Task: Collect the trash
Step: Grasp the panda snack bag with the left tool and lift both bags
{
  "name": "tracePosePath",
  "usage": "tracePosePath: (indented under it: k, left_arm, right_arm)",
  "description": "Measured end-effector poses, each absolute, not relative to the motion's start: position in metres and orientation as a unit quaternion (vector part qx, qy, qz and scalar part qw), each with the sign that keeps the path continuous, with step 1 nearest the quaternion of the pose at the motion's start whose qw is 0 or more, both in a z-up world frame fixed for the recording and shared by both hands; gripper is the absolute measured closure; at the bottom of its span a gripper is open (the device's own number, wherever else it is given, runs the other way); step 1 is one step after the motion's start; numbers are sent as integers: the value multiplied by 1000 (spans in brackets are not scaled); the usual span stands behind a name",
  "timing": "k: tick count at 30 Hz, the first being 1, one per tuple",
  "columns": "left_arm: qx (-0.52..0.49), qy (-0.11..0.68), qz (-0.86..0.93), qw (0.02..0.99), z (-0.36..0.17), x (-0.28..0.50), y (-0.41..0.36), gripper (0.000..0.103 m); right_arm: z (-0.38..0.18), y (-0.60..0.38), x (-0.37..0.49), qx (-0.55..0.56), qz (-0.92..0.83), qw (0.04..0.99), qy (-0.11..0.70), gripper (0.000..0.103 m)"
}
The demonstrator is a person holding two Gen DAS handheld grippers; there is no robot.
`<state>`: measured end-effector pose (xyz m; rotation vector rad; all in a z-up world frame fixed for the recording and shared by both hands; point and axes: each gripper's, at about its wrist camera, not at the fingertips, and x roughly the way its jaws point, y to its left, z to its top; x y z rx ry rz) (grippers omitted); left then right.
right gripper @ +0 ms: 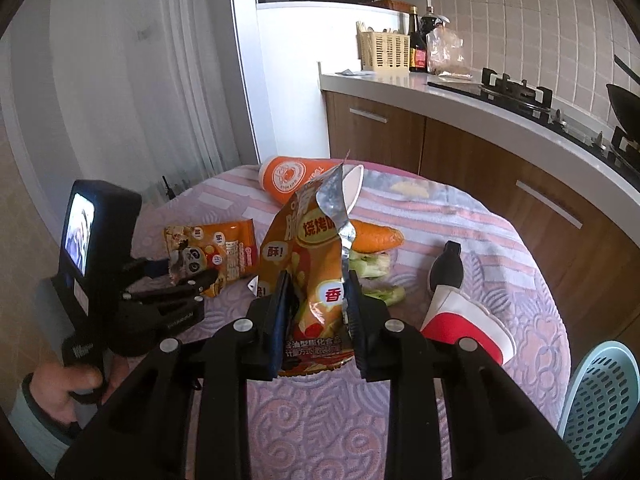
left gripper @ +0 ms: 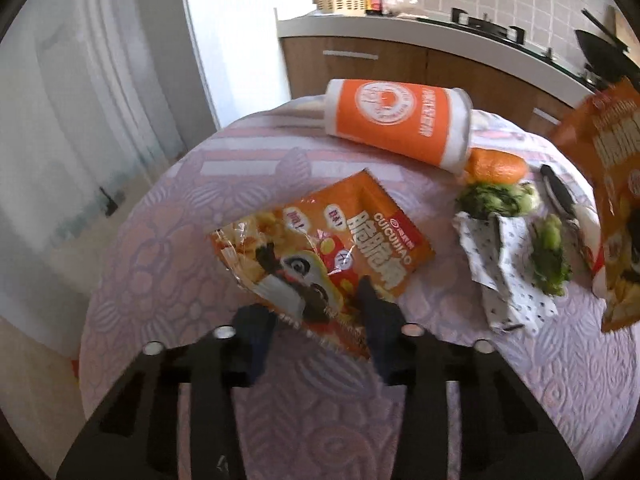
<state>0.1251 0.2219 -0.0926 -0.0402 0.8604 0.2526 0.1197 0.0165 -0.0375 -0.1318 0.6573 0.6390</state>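
Note:
An orange snack bag with a panda picture (left gripper: 324,248) lies between my left gripper's (left gripper: 310,304) jaws, which stand around its near end and look shut on it; it also shows in the right wrist view (right gripper: 212,256). My right gripper (right gripper: 316,292) is shut on a second, torn-open orange snack bag (right gripper: 316,264) and holds it upright above the table; this bag appears at the right edge of the left wrist view (left gripper: 604,200). An orange paper cup (left gripper: 396,124) lies on its side at the far edge of the table.
The round table has a pink patterned cloth (left gripper: 320,420). On it lie a carrot (right gripper: 374,238), green vegetable scraps (left gripper: 496,200), a printed paper (left gripper: 504,272), a black-handled tool (right gripper: 446,266) and a red-and-white item (right gripper: 468,324). A blue perforated basket (right gripper: 600,404) stands at the right. A kitchen counter (right gripper: 460,104) runs behind.

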Motion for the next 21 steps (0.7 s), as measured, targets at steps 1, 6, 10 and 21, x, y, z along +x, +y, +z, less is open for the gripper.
tracePosePath:
  k: [1,6,10,21]
  left_arm:
    - [-22,415,118,902,-92,123,221,96]
    - [-57,385,102,916,-76,101,222,98]
    - [-81,354,83,928,-55,83,221,98]
    - [-90,280,-6,956,5,62,167,98]
  right_arm:
    - [-36,15,119,-63,309,895,315,79]
    - [-24,5,110,-54,309,900,301,79]
    - [-15,-5,107,-43,308,905,291,79]
    - [3,-66,90,-1,280,922,267,79]
